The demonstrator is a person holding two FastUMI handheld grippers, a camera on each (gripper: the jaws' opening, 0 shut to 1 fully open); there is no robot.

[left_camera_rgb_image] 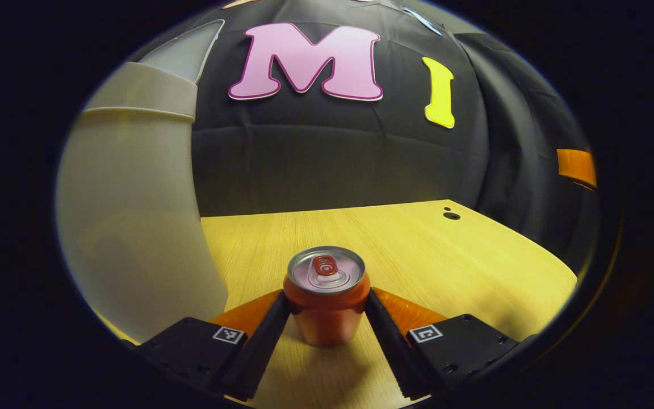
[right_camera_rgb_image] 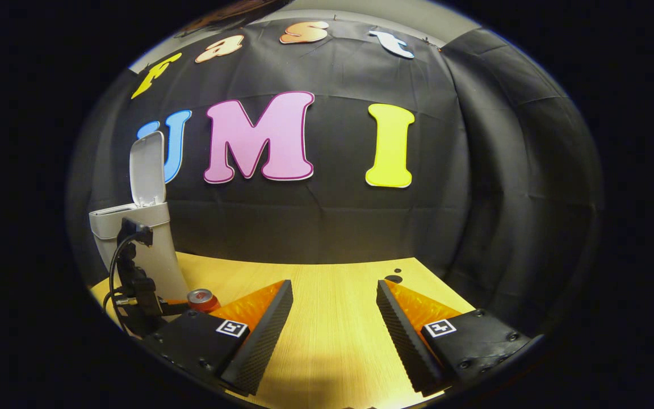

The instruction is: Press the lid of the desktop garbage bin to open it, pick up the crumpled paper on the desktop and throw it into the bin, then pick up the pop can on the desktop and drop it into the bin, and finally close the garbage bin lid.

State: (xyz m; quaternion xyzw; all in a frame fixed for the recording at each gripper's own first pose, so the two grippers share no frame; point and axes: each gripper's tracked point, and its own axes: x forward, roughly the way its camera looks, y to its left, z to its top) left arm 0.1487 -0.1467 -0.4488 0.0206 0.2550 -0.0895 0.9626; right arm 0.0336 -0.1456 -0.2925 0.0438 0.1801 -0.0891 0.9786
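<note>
The pop can [left_camera_rgb_image: 327,295] stands upright on the tabletop [left_camera_rgb_image: 446,255], beside the garbage bin [left_camera_rgb_image: 134,216]. Your left hand-held gripper [left_camera_rgb_image: 327,309] brackets its sides, seemingly touching; I can't tell if it's clamped. Thin, light, slippery metal: squeeze mid-body gently. Right hand-held gripper [right_camera_rgb_image: 334,318] gapes apart.

Recording booth: black cloth wall [right_camera_rgb_image: 332,227], bare wooden desktop [right_camera_rgb_image: 332,318].

Black cloth wall [right_camera_rgb_image: 327,227]; wooden desktop [right_camera_rgb_image: 332,318]
</note>
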